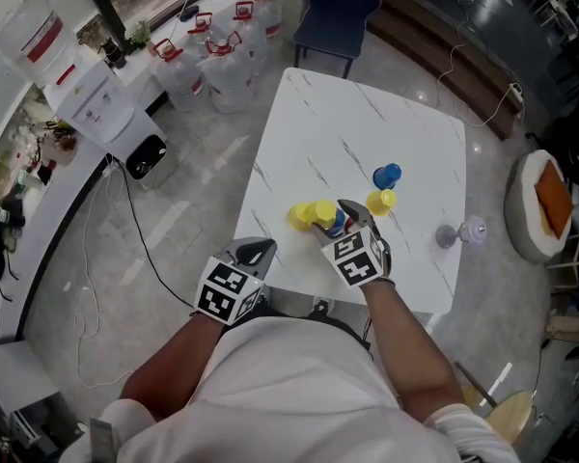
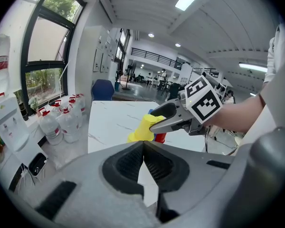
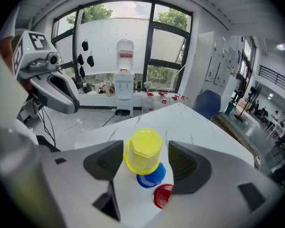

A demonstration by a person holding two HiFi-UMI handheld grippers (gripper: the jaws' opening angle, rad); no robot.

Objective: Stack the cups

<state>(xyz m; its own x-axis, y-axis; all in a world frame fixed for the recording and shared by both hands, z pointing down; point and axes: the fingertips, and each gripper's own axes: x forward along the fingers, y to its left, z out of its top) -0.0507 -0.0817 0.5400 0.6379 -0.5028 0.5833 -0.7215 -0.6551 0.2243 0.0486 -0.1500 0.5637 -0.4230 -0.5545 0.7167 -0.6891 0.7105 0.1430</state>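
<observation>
- Right gripper [image 3: 146, 161]: jaws wide, yellow cup [image 3: 143, 148] between them, unsqueezed.
- Left gripper [image 2: 143, 148]: jaws together, empty.
- The cup seems light, stiff, slick: pinch its sidewalls gently.

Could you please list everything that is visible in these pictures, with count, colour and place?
table: one, white marbled, centre.
yellow cups: at least two; one upside down between the jaws of the right gripper, one farther out.
blue cups: two; one next to that yellow cup, one farther out.
red cup: one, beside the near blue one.
pale cups: seemingly two, grey and lilac, near the table's right edge.
water bottles: several, clear, red caps, on the floor.
chair: one, blue, beyond the table.
left gripper: one, grey, shut, empty.
right gripper: one, grey, open.
</observation>
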